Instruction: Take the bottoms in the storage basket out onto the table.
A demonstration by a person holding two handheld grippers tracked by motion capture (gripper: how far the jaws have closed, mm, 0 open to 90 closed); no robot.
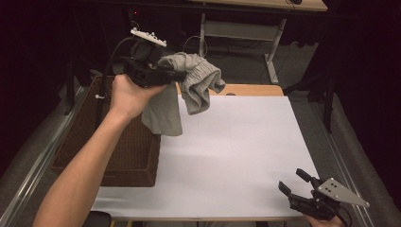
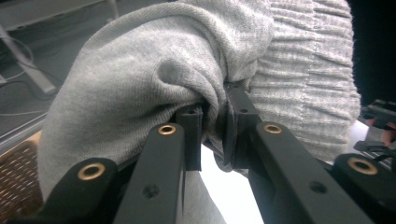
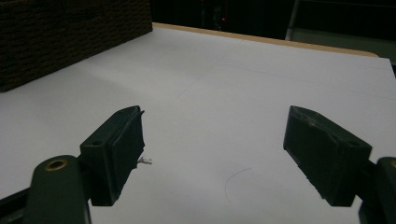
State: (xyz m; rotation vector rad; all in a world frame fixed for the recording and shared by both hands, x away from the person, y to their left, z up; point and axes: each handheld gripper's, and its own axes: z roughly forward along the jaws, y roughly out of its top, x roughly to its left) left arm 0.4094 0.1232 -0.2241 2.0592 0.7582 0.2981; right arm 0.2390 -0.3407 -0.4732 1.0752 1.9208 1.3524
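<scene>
Hanging from the clenched left hand-held gripper (image 1: 182,75), grey sweater (image 1: 189,90), pinched at a fold, raised above the basket (image 1: 127,156) edge and far end of the white surface (image 1: 236,156). Best carried high enough to clear the rim below, lowered slowly, grip kept firm until cloth settles. Right hand-held gripper (image 1: 293,182) released, idle near the front edge.

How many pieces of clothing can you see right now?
1: a grey garment hanging from the shut left gripper, beside the wicker basket. The basket's inside is partly hidden, so more may lie there.
</scene>
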